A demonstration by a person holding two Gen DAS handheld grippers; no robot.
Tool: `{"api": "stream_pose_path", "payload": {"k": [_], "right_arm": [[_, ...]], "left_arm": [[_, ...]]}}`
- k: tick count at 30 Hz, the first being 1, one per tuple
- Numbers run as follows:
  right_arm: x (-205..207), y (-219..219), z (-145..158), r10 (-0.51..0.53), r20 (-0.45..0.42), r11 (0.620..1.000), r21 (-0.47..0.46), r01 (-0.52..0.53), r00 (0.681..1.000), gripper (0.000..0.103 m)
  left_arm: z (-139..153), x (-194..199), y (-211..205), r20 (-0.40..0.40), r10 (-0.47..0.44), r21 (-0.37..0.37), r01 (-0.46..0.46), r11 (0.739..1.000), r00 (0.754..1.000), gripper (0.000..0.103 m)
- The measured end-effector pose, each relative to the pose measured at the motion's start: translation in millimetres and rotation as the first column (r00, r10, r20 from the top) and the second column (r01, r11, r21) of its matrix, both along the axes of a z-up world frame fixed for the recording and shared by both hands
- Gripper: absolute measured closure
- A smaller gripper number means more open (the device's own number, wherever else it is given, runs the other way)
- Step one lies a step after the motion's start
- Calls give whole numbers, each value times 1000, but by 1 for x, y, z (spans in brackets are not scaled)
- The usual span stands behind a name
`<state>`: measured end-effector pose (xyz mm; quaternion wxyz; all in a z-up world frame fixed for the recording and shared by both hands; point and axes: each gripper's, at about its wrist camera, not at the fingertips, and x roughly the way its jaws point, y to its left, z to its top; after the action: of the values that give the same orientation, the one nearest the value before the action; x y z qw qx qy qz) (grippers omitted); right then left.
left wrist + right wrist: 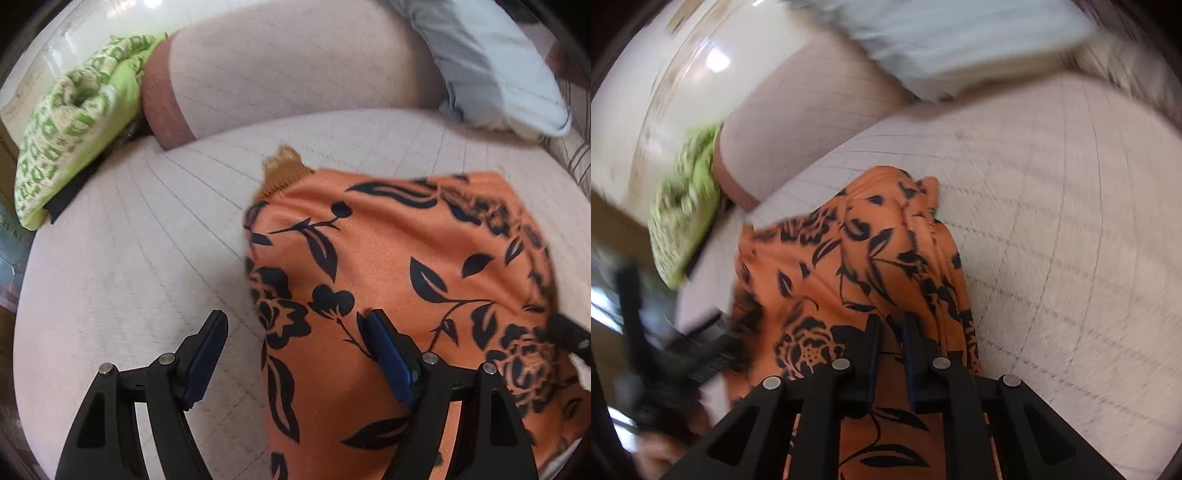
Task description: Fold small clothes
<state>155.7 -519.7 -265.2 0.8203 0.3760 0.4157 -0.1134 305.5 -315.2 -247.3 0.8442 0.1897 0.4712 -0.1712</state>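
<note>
I see the orange floral garment (406, 295) lying on the pale sofa seat (129, 258), filling my left view from 1 to 5 o'clock. My left gripper (297, 321) is spread wide, one finger over the cloth's left edge, the other over bare cushion. My right gripper (890, 325) is pinched nearly closed on a fold of the garment. A green patterned cushion (74, 129) sits at 10 o'clock, a light blue cloth (491, 62) at 1.

Sofa seat (129, 240) w/ orange garment (406, 258).
</note>
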Motion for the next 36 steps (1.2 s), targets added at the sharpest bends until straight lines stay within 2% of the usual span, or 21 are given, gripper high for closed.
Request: {"api": "stream_pose_path", "payload": {"k": [5,7,9,11,13,14,16,17,19,21,24,26,27,28,29,30,32,36], "right_arm": [[-5,-5,7,14,46,999,28,-15,999,90],[-10,-5,16,21,86,999,34,-24,996,85],[-16,-2,26,40,138,998,43,-46,990,85],[-19,7,36,77,174,997,12,-80,982,85],[-18,22,37,116,154,993,-19,-115,981,85],[-16,26,34,136,115,991,-28,-133,984,85],[-10,32,10,169,-10,986,-17,-169,986,87],[-8,33,0,178,-36,984,18,-178,983,87],[-10,32,3,174,-7,985,22,-174,985,87],[-13,32,14,183,26,983,3,-184,983,87],[-18,23,20,152,79,987,39,-156,985,86],[-20,15,19,130,107,988,73,-139,986,81],[-23,12,21,117,127,989,78,-128,985,71],[-23,10,26,109,139,990,76,-121,984,50],[-25,9,31,97,156,991,74,-110,983,36],[-28,8,35,80,186,993,74,-95,979,29],[-31,6,43,69,225,995,55,-83,972,29],[-36,3,49,75,231,995,42,-87,970,29]], "left_arm": [[23,-16,13,12,-4,-31,5,1000,1000,23],[35,-33,25,34,-21,-66,23,998,999,23],[43,-51,36,47,-39,-94,43,995,998,23],[43,-67,44,55,-43,-82,47,995,998,23],[29,-76,47,27,-30,-27,31,999,999,23],[20,-77,49,10,-21,-18,21,1000,1000,23],[13,-79,53,-6,12,-42,-12,999,1000,23],[16,-80,52,-4,21,-44,-21,999,1000,23],[28,-85,47,16,12,-22,-12,1000,1000,23],[41,-90,45,74,2,-8,-2,1000,997,23],[62,-99,45,149,3,-21,1,1000,989,23],[73,-101,49,191,14,-36,-7,999,982,23],[79,-104,49,208,20,-41,-11,999,978,23],[83,-103,49,225,24,-46,-14,999,974,23],[89,-105,50,240,26,-49,-15,999,970,23],[93,-107,51,257,27,-52,-14,999,966,23],[103,-108,50,285,26,-56,-11,998,958,23],[115,-116,51,319,23,-63,-4,998,947,23]]}}
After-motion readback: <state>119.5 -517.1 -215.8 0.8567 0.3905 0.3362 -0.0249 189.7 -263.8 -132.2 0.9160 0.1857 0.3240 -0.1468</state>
